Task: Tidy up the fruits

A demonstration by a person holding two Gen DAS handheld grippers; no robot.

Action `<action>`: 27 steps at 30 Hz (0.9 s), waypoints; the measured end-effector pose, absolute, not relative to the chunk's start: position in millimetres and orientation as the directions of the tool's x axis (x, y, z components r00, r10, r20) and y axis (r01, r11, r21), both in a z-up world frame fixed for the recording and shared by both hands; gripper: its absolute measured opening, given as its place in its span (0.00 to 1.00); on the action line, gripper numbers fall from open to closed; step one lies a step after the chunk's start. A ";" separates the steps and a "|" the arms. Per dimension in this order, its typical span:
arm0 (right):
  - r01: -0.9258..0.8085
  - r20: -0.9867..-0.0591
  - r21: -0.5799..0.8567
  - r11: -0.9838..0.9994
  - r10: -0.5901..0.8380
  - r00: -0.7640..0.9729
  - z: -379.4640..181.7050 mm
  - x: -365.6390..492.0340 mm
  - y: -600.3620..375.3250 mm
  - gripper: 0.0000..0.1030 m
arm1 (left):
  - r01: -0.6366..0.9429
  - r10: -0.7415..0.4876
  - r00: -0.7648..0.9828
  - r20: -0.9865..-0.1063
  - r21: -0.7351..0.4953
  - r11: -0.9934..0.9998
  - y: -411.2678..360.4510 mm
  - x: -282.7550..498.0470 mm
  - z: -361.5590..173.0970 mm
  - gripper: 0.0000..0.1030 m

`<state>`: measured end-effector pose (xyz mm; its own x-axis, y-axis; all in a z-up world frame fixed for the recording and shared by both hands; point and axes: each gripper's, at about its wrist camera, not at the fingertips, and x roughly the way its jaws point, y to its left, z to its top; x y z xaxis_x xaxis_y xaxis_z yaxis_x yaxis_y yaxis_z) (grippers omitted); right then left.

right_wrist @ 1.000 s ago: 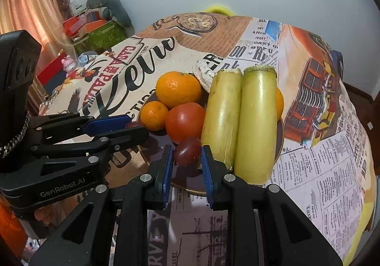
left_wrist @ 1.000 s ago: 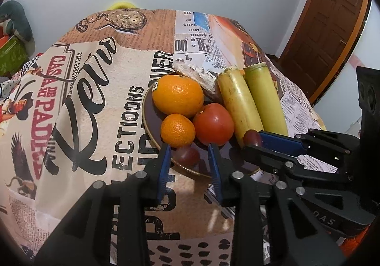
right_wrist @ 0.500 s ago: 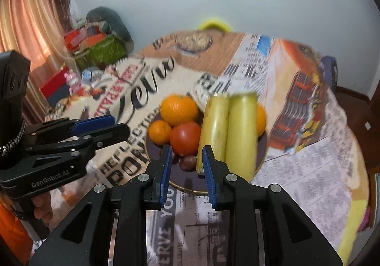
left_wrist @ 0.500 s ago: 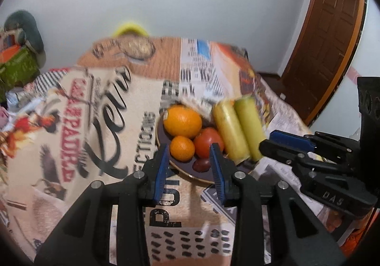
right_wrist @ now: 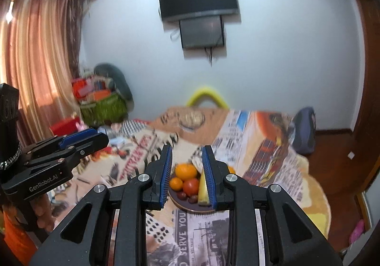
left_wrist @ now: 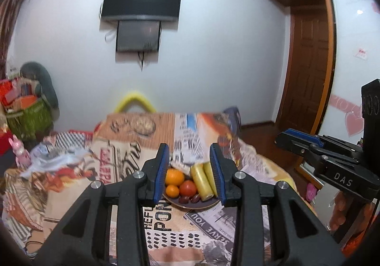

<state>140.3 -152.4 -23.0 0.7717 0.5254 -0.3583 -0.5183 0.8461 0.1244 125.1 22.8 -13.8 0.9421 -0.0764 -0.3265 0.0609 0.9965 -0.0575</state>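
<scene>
both grippers, left gripper (left_wrist: 190,172) and right gripper (right_wrist: 187,173), are spread and hold nothing, well above the plate (left_wrist: 190,204) of oranges, tomato (left_wrist: 188,188) and yellow rolls on the table (left_wrist: 133,140)

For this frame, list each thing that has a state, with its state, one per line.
left gripper: open, empty, held above the table
right gripper: open, empty, held above the table
plate: on the tablecloth, loaded with fruit
large orange: on the plate
small orange: on the plate
tomato: on the plate
two yellow-green fruits: lying side by side on the plate
wall TV: off
</scene>
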 end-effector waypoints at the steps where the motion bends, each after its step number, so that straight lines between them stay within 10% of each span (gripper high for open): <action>1: -0.517 -0.333 0.124 0.847 0.526 0.782 -16.2 130.2 -155.7 0.24 | 0.056 -0.069 0.950 -0.306 -0.051 0.997 20.6 115.2 -7.8 0.40; 17: -0.427 -0.151 0.065 0.902 0.432 0.889 10.7 70.9 -164.4 0.77 | -0.001 -0.001 0.990 -0.143 -0.009 1.000 6.4 44.8 22.6 0.89; 27: -0.373 -0.139 0.054 0.926 0.377 0.916 6.0 59.3 -170.1 0.98 | -0.011 0.010 0.990 -0.141 -0.008 1.000 7.6 35.6 17.0 0.96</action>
<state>59.3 -170.1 6.0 0.9157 0.3769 -0.1394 -0.3730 0.9263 0.0540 35.6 7.6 17.0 0.9900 0.0102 -0.1407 -0.0114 0.9999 -0.0076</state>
